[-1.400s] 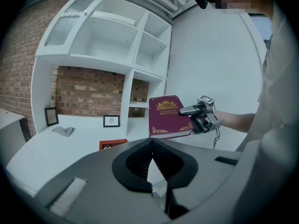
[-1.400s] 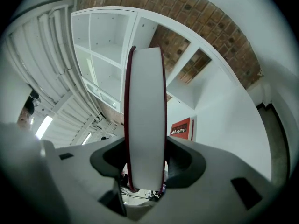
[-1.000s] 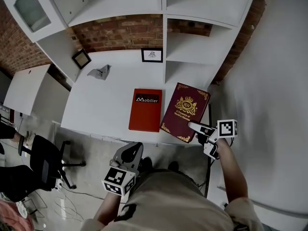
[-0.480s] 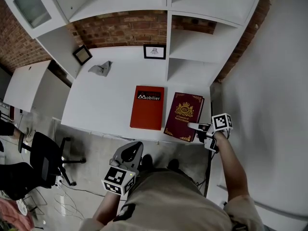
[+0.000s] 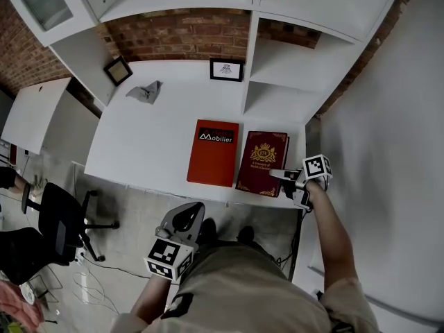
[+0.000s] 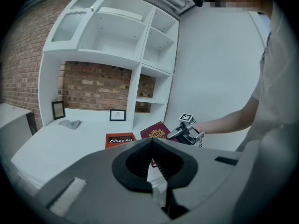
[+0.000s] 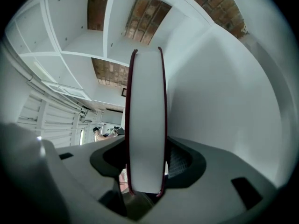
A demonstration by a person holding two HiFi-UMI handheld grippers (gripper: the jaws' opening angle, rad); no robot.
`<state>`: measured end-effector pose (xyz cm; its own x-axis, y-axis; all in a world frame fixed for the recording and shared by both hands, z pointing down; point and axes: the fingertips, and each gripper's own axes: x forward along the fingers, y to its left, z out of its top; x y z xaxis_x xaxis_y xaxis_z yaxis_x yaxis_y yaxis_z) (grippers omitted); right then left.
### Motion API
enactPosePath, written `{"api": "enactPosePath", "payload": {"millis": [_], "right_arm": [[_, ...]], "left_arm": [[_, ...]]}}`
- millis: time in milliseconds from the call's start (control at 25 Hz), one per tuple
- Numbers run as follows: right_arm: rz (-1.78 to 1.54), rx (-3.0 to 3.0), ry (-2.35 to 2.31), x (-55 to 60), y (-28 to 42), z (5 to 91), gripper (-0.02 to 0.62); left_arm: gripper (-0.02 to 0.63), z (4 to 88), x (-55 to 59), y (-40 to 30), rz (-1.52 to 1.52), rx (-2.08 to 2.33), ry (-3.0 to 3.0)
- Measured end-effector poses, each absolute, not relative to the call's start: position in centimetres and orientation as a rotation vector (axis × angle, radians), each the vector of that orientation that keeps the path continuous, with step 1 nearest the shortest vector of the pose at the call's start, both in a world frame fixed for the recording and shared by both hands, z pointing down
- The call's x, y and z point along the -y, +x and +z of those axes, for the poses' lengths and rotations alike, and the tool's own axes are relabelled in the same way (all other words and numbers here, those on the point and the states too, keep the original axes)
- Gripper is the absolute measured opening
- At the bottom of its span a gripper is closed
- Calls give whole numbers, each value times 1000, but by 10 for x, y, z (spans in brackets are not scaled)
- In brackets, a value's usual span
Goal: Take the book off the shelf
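Observation:
A maroon book with a gold crest (image 5: 262, 163) lies about flat at the white desk's front right corner, beside a red book (image 5: 214, 153). My right gripper (image 5: 276, 176) is shut on the maroon book's right edge. In the right gripper view its white page edge (image 7: 145, 125) fills the gap between the jaws. The left gripper view shows the maroon book (image 6: 156, 131), the red book (image 6: 119, 139) and my right gripper (image 6: 175, 134). My left gripper (image 5: 186, 217) hangs below the desk's front edge, jaws together and empty.
The white desk (image 5: 146, 137) carries a crumpled grey cloth (image 5: 147, 91) and two small picture frames (image 5: 227, 69) (image 5: 118, 70) by the brick wall. White shelf compartments (image 5: 284, 68) stand at the back right. An office chair (image 5: 55, 220) stands on the floor at the left.
The maroon book has come down from a tilt to lie level beside the red book, with my right gripper sinking along with it. My left gripper has stayed put.

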<state>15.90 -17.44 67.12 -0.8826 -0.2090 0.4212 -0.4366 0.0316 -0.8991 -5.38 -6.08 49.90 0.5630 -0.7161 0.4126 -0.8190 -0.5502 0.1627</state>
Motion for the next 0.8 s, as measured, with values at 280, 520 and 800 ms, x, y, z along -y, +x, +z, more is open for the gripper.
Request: {"api": "enactPosePath", "payload": {"millis": [280, 520, 800], "right_arm": [[2005, 2097, 792, 195, 167, 686, 212], [1971, 2100, 946, 210, 176, 699, 212], [1719, 2113, 1115, 223, 187, 711, 233]], "left_arm": [[2, 499, 67, -59, 416, 1277, 2448], [2, 501, 71, -66, 419, 1295, 2421], [2, 500, 77, -66, 423, 1294, 2423]]}}
